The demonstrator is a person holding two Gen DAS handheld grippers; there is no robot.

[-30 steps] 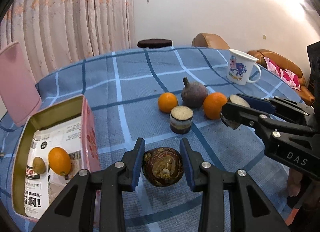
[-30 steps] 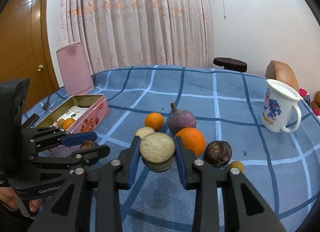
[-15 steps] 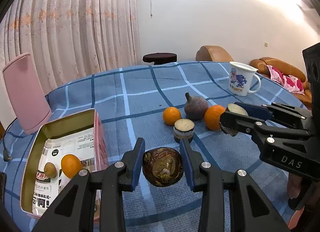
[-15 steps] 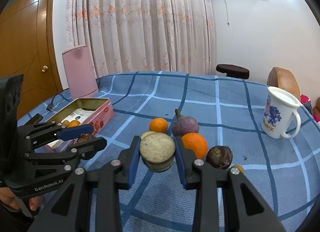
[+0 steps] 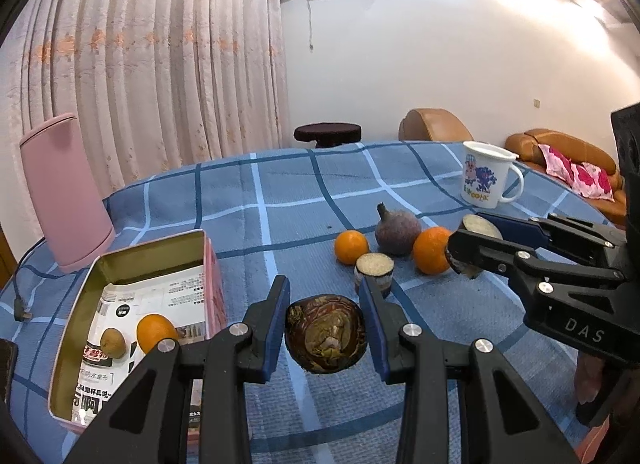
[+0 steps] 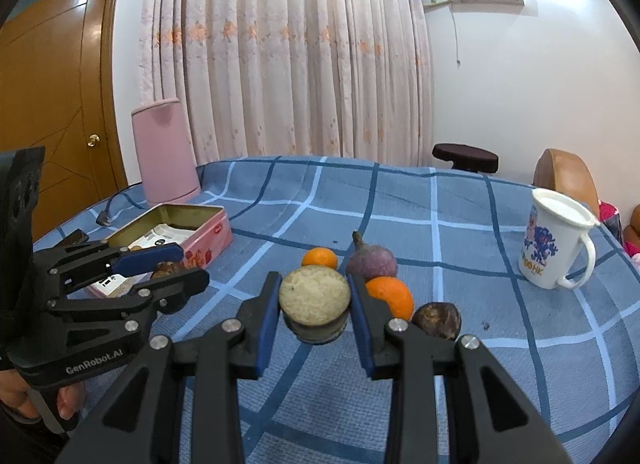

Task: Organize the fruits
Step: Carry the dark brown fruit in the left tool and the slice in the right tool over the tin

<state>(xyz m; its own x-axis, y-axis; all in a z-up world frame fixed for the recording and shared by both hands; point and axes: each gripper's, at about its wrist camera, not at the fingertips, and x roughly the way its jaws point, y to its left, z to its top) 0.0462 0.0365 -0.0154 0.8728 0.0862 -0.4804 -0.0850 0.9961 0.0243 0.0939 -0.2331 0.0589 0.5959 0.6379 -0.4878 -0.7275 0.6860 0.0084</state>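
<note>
My pink tin (image 5: 210, 264) held an orange (image 5: 156, 332) and a kiwi (image 5: 111, 342); left tongs (image 5: 325, 334) pinched a dark fruit (image 5: 325, 334), right tongs (image 6: 314, 310) a cut piece (image 6: 314, 302).

Both views are bright and evenly lit, pretty typical indoor light. In the left wrist view a hot glare washes out the plain white wall (image 5: 500, 15) at upper right, so the light seems to come from up there. Shadows on the blue checked tabletop (image 5: 280, 199) are soft and faint. Heavy fisheye bending curves the pale pink pleated curtain (image 6: 280, 55), with black vignette corners. Focus looks decent, slightly soft overall.
</note>
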